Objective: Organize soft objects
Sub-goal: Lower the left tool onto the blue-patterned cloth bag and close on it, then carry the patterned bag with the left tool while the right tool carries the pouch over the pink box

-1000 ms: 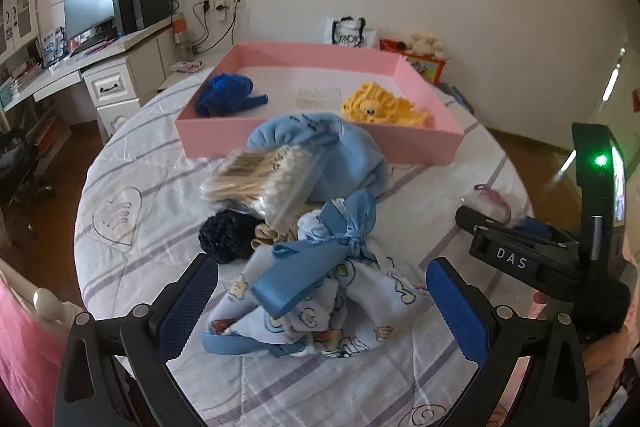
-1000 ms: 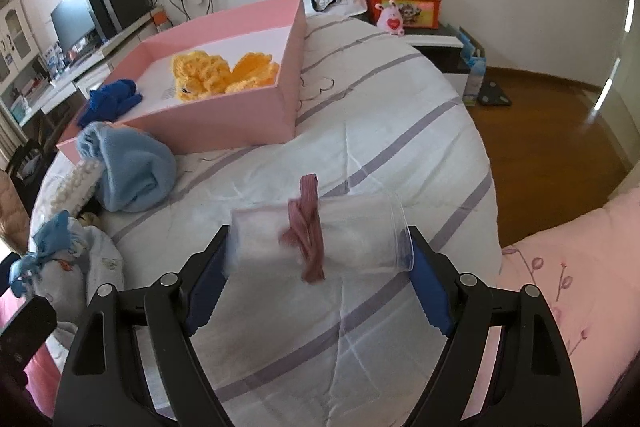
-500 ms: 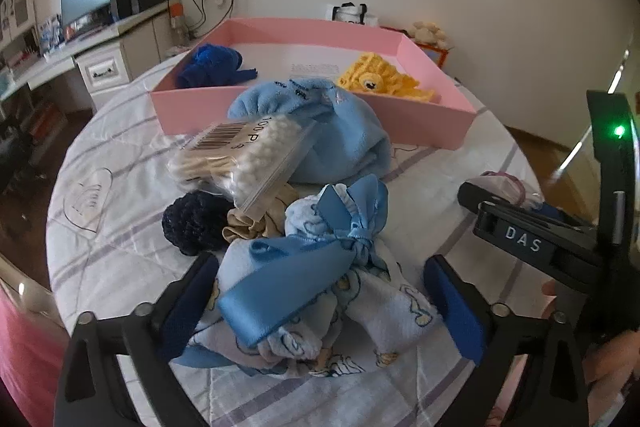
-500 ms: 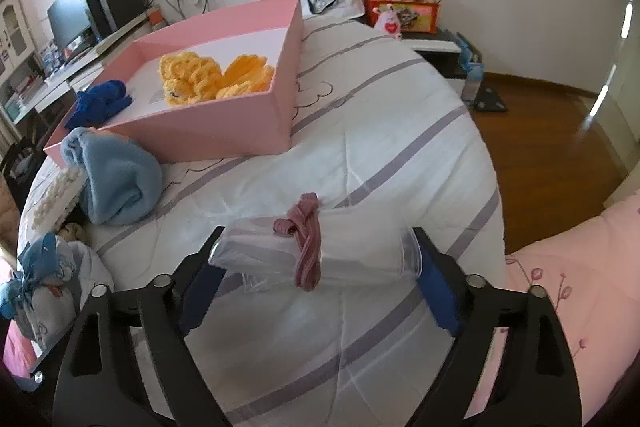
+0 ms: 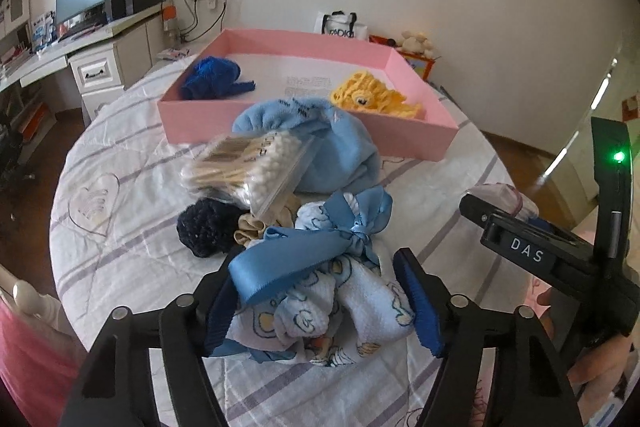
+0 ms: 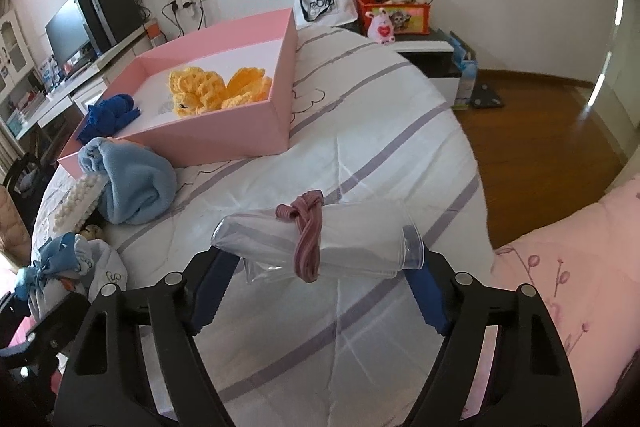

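Bundle (image 5: 320,291), printed cloth tied with a blue ribbon, lies on the bed nearest of the pile before the pink box (image 5: 304,131). Left gripper (image 5: 320,303) straddles it, jaws closing, pads about touching the cloth. Right gripper (image 6: 320,279) straddles a clear roll (image 6: 320,247) right of the box, closing, grip unclear. Step: grasping. Next: lift, carry over the box wall. Box holds blue yarn (image 5: 212,77) and a yellow crochet (image 5: 376,99).

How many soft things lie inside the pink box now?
2: a blue knit piece at the box's left end, a yellow knit piece at its right end. Nothing seems hidden.
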`<state>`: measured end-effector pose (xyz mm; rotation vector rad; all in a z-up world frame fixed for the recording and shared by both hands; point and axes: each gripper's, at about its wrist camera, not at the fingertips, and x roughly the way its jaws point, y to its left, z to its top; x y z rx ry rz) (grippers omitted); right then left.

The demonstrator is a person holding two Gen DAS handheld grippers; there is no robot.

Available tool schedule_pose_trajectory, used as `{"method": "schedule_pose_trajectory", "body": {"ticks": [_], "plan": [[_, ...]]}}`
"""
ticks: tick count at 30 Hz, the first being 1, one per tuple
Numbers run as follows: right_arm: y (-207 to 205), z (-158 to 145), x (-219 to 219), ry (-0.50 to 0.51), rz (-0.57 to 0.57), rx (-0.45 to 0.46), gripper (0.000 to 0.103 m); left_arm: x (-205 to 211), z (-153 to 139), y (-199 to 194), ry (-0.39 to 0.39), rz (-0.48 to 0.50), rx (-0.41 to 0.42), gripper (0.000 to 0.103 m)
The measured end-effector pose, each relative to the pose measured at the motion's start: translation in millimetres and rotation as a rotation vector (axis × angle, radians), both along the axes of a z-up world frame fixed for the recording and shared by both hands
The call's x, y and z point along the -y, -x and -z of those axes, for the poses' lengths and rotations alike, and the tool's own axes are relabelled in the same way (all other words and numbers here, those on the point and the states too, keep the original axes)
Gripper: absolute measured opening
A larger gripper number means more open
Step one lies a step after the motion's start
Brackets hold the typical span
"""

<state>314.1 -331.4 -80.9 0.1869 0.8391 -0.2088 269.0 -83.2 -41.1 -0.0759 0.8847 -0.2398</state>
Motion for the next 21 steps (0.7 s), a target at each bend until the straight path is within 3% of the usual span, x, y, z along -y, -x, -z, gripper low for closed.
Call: {"method": "schedule_pose_trajectory", "body": {"ticks": [8, 21], "plan": [[17, -27, -11, 0.014, 0.017, 0.062, 0.076, -5, -23, 14, -0.006, 0.029, 0.065, 0.065], [38, -75, -52, 0.069, -0.014, 0.174, 0.076, -47, -62, 25, 0.015, 0.012, 0.181, 0.048]]}}
